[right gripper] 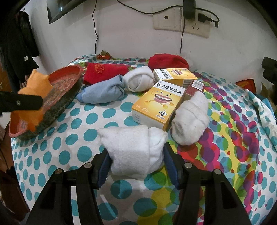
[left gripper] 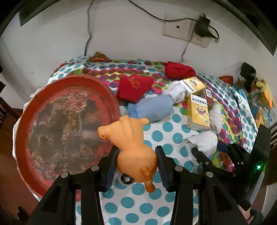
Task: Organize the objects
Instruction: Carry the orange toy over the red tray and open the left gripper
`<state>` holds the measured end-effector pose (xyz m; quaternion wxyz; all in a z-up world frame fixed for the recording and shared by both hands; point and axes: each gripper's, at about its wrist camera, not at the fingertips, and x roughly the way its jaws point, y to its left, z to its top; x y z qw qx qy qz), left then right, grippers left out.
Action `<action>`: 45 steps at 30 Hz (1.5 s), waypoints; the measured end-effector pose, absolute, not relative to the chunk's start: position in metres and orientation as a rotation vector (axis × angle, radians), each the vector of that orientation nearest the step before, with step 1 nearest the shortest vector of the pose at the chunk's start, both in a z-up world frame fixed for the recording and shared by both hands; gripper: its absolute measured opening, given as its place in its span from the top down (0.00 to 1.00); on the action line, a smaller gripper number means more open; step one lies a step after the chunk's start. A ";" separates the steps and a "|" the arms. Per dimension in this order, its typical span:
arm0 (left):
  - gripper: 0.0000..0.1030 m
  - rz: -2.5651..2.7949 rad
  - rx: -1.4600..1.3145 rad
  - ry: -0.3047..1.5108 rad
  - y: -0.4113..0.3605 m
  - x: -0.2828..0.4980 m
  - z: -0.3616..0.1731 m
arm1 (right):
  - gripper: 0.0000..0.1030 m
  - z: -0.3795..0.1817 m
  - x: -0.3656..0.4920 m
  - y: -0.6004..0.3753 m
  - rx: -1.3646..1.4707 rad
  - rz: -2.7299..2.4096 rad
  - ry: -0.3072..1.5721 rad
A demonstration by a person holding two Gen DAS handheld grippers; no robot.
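My left gripper is shut on an orange rubber pig toy, held above the dotted tablecloth beside the round red tray. From the right wrist view the same toy hangs over the tray's near rim. My right gripper is shut on a rolled white sock that rests on the cloth. Behind it lie another white sock roll, a yellow medicine box, a second yellow box, a blue sock roll, a white roll and two red rolls.
A small dark red box sits behind the front yellow box. The wall with sockets and a charger stands right behind the table. Dark clothing hangs at the left. The table's edge drops off on the left and right.
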<state>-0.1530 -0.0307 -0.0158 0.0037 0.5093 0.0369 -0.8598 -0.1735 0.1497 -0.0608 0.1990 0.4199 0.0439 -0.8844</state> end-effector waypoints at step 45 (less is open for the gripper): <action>0.57 -2.311 1.511 0.217 -0.272 -0.153 -0.058 | 0.40 -0.060 -0.162 0.225 1.197 -2.515 0.218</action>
